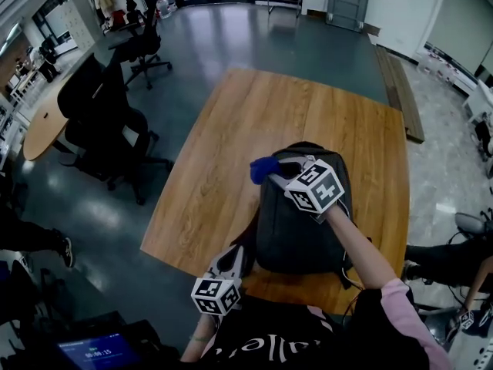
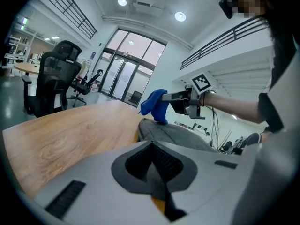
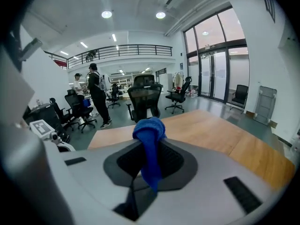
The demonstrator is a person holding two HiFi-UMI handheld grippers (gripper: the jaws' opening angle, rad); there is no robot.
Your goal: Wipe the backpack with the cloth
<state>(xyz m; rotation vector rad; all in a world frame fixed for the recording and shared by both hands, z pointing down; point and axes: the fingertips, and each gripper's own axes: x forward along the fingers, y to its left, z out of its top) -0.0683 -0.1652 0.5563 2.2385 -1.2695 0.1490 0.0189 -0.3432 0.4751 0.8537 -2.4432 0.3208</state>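
A dark grey backpack [image 1: 302, 220] lies flat on the wooden table [image 1: 254, 122], towards its near edge. My right gripper [image 1: 271, 174] hovers over the backpack's far left corner, shut on a blue cloth [image 1: 262, 168] that bunches out past the jaws. In the right gripper view the cloth [image 3: 149, 131] hangs down between the pads. The left gripper view shows the cloth [image 2: 156, 104] just above the backpack [image 2: 180, 134]. My left gripper [image 1: 235, 257] sits at the backpack's near left corner, and its jaws [image 2: 151, 149] are shut with nothing visible between them.
Black office chairs [image 1: 104, 122] stand on the floor left of the table, with a round wooden table [image 1: 42, 122] beyond them. A long plank [image 1: 400, 91] lies off the table's far right corner. People [image 3: 97, 100] stand among chairs in the background.
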